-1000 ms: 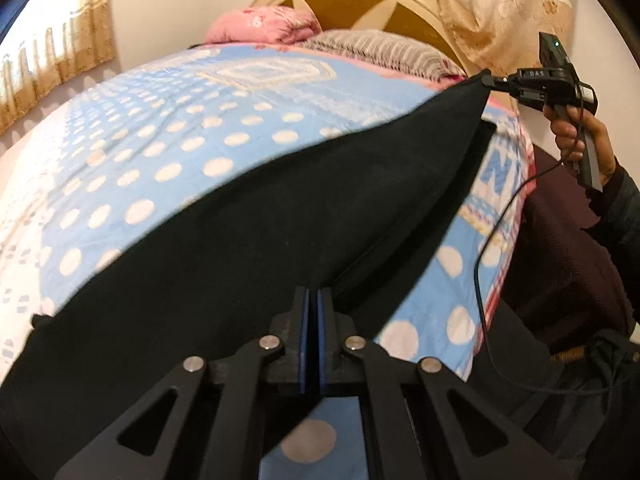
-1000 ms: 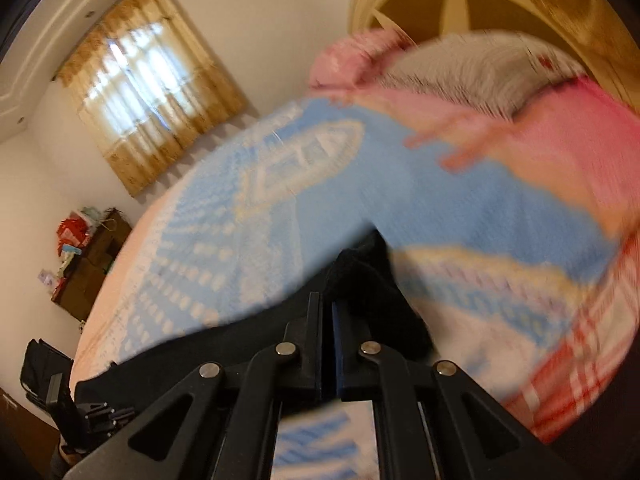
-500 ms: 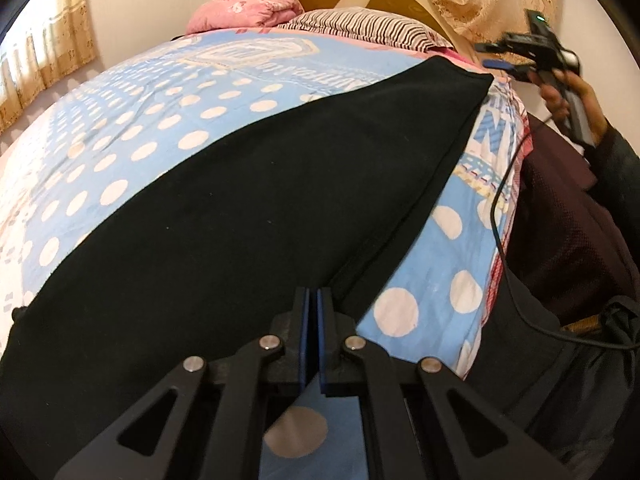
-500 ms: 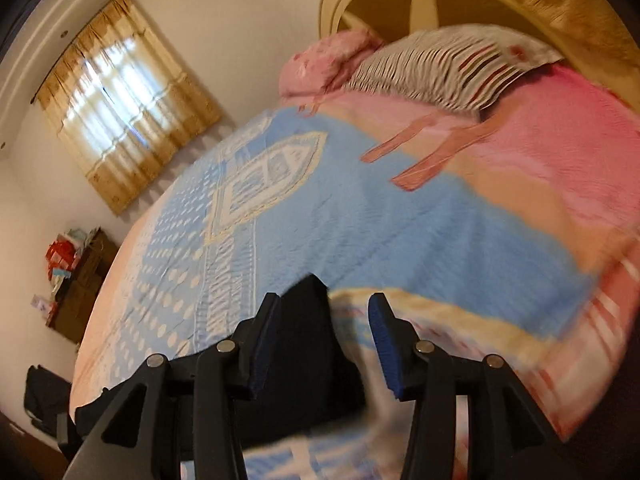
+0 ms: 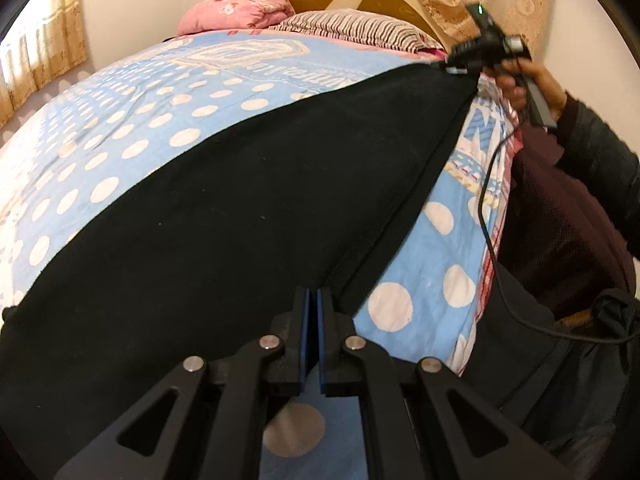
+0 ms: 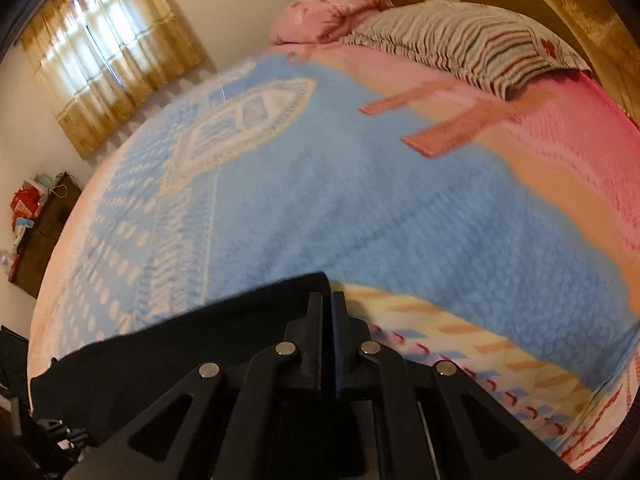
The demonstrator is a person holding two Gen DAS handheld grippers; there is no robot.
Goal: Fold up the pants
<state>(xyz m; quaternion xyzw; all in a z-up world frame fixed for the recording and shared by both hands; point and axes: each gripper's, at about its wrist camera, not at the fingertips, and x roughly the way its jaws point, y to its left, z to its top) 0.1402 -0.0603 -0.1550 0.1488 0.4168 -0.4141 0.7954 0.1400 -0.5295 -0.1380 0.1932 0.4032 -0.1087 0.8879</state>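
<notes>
Evidently both ends are gripped: the left gripper [image 5: 311, 300] and right gripper [image 6: 329, 312] each clamp the black pants [image 5: 240, 208] lying along the bed's [image 5: 120, 120] near edge, so equal tension keeps the fold square.

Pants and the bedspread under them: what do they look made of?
Pants: soft matte black knit, maybe fleece; no sheen, tiny lint specks, a stitched side seam. Bedspread: plush, fuzzy blanket fabric, light blue with white dots; its nubby pile shows in the right wrist view.

Open blanket [image 6: 320, 200] beyond the pants [image 5: 240, 220]; pillows [image 6: 460, 40] block the far end.
</notes>
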